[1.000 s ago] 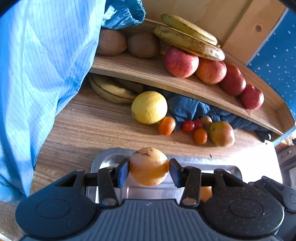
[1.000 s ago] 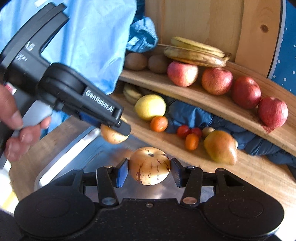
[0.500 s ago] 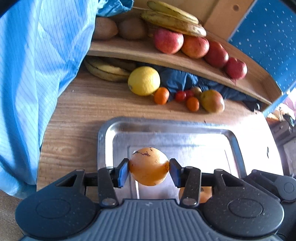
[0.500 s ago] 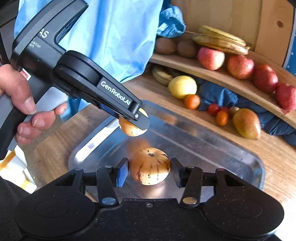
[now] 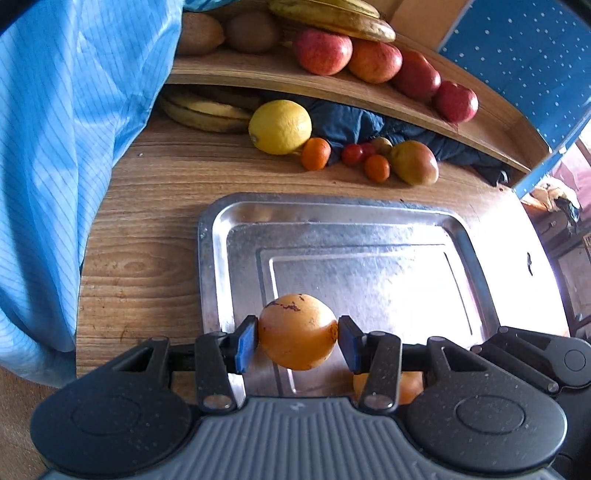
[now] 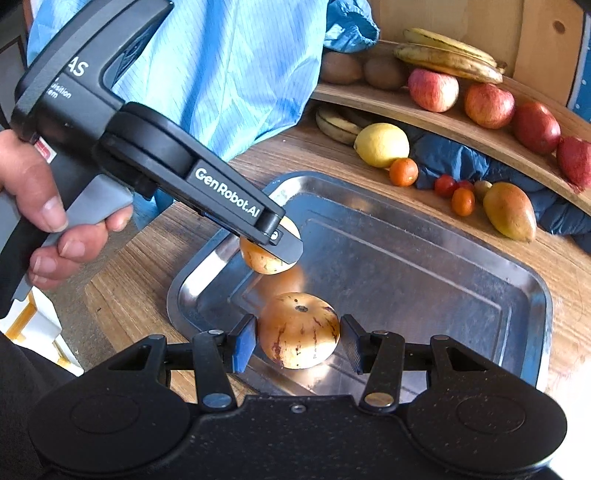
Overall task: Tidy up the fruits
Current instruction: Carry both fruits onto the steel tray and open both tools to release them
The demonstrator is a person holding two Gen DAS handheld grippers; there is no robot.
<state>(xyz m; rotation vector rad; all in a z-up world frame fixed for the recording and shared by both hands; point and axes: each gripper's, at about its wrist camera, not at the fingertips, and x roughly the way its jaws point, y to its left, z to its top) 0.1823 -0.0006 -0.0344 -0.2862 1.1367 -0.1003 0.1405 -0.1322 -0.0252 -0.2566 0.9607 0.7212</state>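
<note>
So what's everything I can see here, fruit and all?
Held fruits: 2, orange-yellow with dark streaks, one in left gripper, one in right gripper, above tray.
Tray: 1, silver metal, on wooden table.
Apples: 4, red, upper shelf.
Bananas: yellow-brown, upper shelf; more under it.
Kiwis: 2, brown, upper shelf.
Lemon: 1, yellow, table.
Small fruits: several, orange and red, table.
Mango: 1, green-red, table.
Cloth: pale blue, left.
Hand: 1, holding left gripper's handle.

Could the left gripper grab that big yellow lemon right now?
Probably not: the left gripper has its jaws shut on an orange fruit, so they are full. The path over the tray to the lemon looks free.
</note>
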